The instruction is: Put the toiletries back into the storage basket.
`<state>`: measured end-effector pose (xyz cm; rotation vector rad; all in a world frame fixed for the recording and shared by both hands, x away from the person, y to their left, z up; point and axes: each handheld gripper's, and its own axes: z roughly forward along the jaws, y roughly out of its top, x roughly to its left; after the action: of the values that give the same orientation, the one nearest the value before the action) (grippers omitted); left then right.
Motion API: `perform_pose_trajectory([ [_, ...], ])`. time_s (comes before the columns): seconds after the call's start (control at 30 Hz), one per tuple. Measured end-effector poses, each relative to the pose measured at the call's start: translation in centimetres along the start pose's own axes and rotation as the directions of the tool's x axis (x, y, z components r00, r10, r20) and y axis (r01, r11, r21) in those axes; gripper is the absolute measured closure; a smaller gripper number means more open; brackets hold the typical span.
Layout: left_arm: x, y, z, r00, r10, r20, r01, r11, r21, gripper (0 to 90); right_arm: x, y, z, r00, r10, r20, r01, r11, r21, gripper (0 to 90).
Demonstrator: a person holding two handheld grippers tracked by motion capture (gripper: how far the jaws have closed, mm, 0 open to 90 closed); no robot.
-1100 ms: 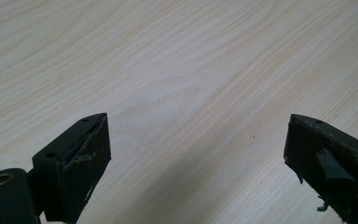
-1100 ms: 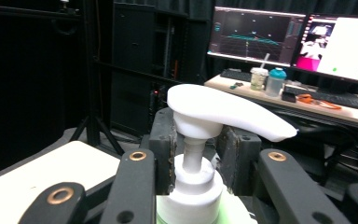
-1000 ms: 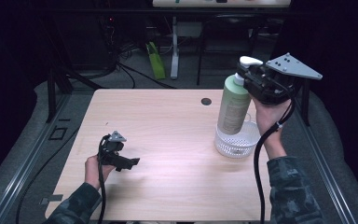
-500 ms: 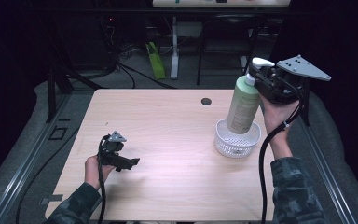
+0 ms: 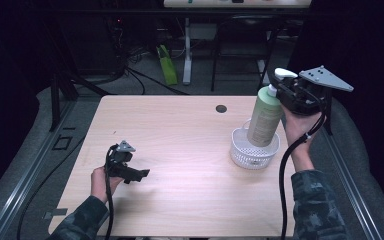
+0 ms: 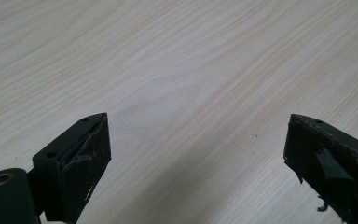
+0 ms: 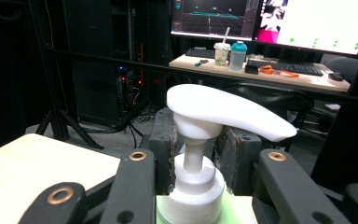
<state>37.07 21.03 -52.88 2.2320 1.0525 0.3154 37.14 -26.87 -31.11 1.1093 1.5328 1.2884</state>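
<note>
The right hand is raised above the table's right edge, forearm in a camouflage sleeve rising steeply from the bottom of the high view. It carries the right gripper, whose jaws are clamped on the neck of a pale green pump bottle just under its white pump head; the right gripper view shows a jaw pressed to each side of the neck. The bottle hangs tilted, top leaning toward the gripper, its lower end down inside a white perforated round basket that stands on the wooden table near its right side. Whether the bottle's base touches the basket floor cannot be told.

The left hand rests low on the table's near left part, well apart from the basket, holding the left gripper level and pointed right. Its jaws stand wide apart with nothing between them, bare wood grain beneath.

A dark round hole sits in the tabletop beyond the basket. Behind the table lie cables and a green object on the floor; the right gripper view shows a desk with monitors, a keyboard and two cups.
</note>
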Motion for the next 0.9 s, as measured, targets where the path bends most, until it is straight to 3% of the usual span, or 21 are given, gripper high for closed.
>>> perform_pose_trajectory([
  [0.9, -0.1, 0.0, -0.1, 1.0000, 0.004, 0.000, -0.004, 1.0000, 0.003, 7.4, -0.7, -3.1, 0.9, 0.9992, 0.036, 0.017, -0.037, 0.998, 0.054, 68.5],
])
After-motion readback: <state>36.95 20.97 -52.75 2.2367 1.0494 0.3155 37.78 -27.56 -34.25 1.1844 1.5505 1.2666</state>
